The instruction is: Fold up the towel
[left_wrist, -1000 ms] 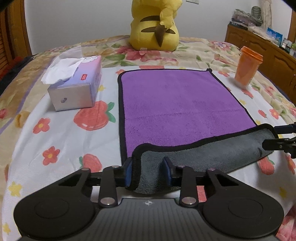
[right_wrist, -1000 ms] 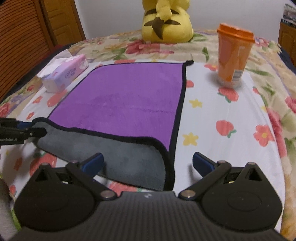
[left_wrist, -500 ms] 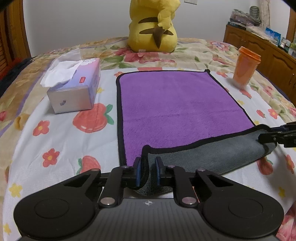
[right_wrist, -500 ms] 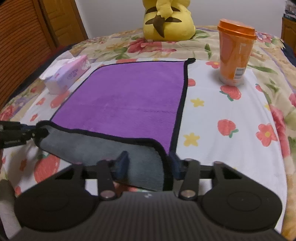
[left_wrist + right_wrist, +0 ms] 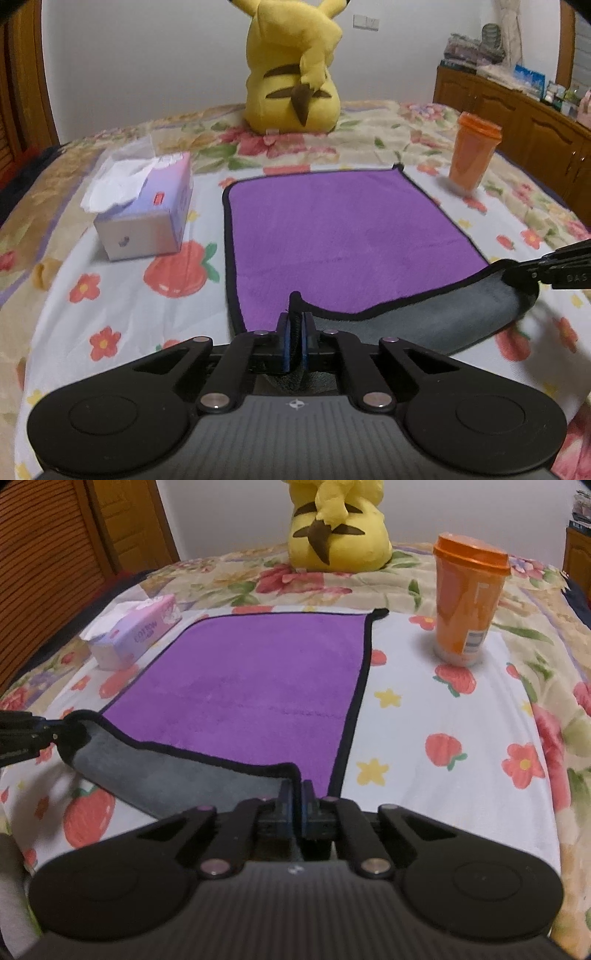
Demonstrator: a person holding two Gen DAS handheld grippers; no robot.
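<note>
A purple towel (image 5: 343, 236) with black trim and a grey underside lies on the flowered bedspread; it also shows in the right wrist view (image 5: 255, 686). Its near edge is lifted, grey side showing. My left gripper (image 5: 295, 332) is shut on the towel's near left corner. My right gripper (image 5: 295, 797) is shut on the near right corner. The right gripper shows at the right edge of the left wrist view (image 5: 546, 269), and the left gripper at the left edge of the right wrist view (image 5: 29, 734).
A tissue box (image 5: 147, 214) stands left of the towel. An orange lidded cup (image 5: 472, 158) stands to its right. A yellow plush toy (image 5: 295, 70) sits behind. Wooden cabinets (image 5: 517, 118) line the right wall. The tissue box (image 5: 133, 635) and cup (image 5: 469, 598) also show in the right wrist view.
Both grippers closed from open onto the towel's near corners. The near edge has risen off the bed.
</note>
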